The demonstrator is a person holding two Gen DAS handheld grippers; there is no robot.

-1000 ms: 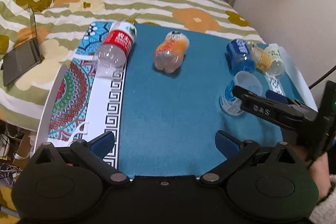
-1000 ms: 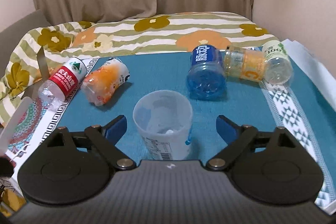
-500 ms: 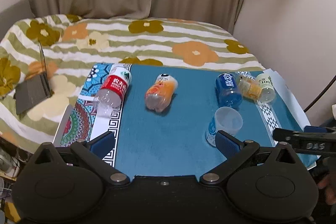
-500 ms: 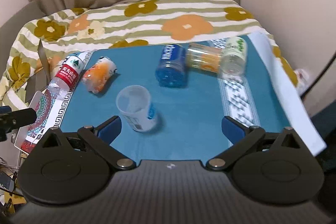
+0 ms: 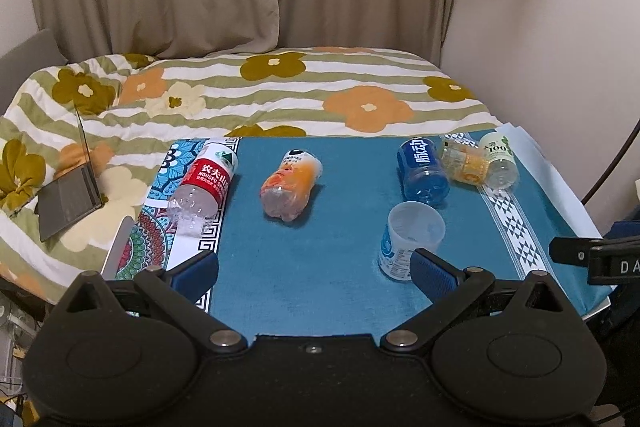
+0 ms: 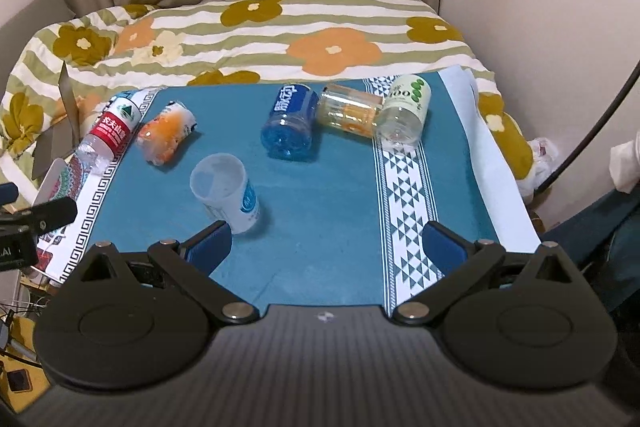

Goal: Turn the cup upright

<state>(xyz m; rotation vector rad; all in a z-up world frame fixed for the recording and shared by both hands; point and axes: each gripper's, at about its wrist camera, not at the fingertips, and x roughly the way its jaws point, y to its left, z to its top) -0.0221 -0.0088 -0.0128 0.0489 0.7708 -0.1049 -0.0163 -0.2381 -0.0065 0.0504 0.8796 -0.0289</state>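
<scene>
Blue cloth covers the counter [image 6: 320, 227], where our cup [image 6: 224, 191] stands upright near left of centre; both grippers, left [image 5: 314, 267] and right [image 6: 326, 239], gape empty, so we should retreat without nudging it.

Red-labelled bottle [image 5: 208, 181], lying at the worktop's left edge: "农夫山泉", with "NONGFU" beneath. Blue bottle [image 5: 420, 165], toward the far right: "脉动". Green-and-white bottle [image 6: 406, 107], near the far right corner: "100". Right tongs [image 5: 612, 261], on the black body: "DA". Cup [image 6: 226, 191] label print illegible.
</scene>
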